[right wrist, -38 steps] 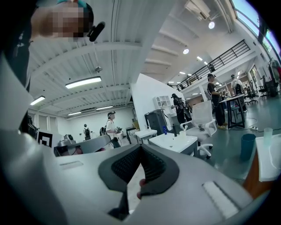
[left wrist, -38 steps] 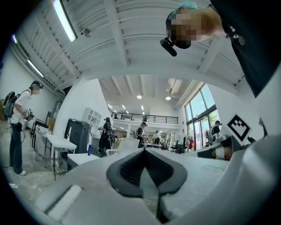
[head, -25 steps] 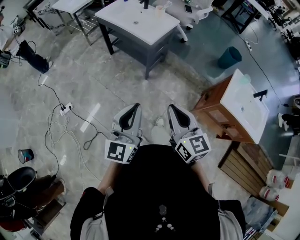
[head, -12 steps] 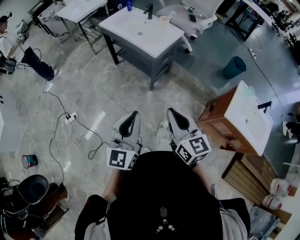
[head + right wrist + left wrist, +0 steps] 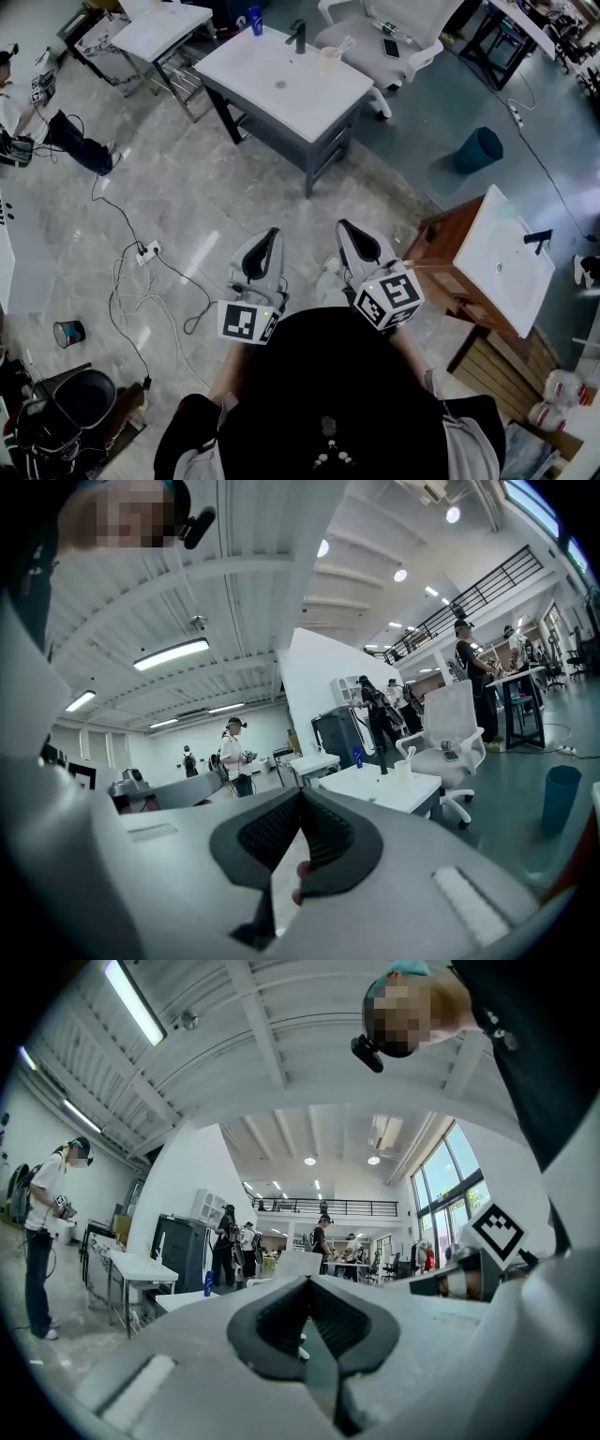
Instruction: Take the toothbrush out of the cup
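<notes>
DESK IN SIGHT, BRUSH UNTOUCHED: Two hand-held grippers hang over a pale, glossy floor, on the near side of the white-topped desk and well apart from it. The cup stands at the desk's far edge toward its R corner, w/ the toothbrush inside it, leaning out toward the white office chair parked just behind the desk. A dark tap stands mid-way along that same far edge, and a blue bottle stands at the desk's far L corner. The left gripper and right gripper sit side by side, close but not touching, both aimed roughly toward the desk. Both sets of jaws are clenched tip to tip w/ nothing gripped (each gripper's own view shows its dark ribbed pads meeting at the tips). A teal bin stands on the floor off the desk's R side. Loose cables snake over the floor off the desk's near L side.
</notes>
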Demonstrator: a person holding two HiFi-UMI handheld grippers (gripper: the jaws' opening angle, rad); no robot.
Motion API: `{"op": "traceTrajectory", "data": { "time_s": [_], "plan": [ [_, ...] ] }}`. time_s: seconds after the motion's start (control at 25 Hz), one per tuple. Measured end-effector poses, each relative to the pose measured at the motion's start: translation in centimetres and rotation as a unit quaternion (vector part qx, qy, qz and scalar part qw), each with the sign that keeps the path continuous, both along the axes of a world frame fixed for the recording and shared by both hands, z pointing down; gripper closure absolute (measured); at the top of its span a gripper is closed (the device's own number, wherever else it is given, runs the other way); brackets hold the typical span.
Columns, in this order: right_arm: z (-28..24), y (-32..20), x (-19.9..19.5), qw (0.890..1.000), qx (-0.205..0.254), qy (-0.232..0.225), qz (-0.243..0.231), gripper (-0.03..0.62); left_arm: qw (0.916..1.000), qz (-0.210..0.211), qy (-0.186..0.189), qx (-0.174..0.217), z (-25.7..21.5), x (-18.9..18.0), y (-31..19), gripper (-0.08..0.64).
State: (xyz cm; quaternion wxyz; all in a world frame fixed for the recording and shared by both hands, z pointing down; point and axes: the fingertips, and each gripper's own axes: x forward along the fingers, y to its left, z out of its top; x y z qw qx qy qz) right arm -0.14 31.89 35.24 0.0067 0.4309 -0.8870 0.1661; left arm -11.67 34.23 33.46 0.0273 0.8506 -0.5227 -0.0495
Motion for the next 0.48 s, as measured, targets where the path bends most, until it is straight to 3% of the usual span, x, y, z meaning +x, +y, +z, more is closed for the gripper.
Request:
{"op": "traceTrajectory", "data": {
  "time_s": [0.48],
  "plan": [
    [-0.1,-11.1,2.2,0.999,0.002,0.001,-0.037,0.590,0.9994,-0.035,-0.003,0.002,-0.6,2.7,-10.1,0.558]
  ]
}}
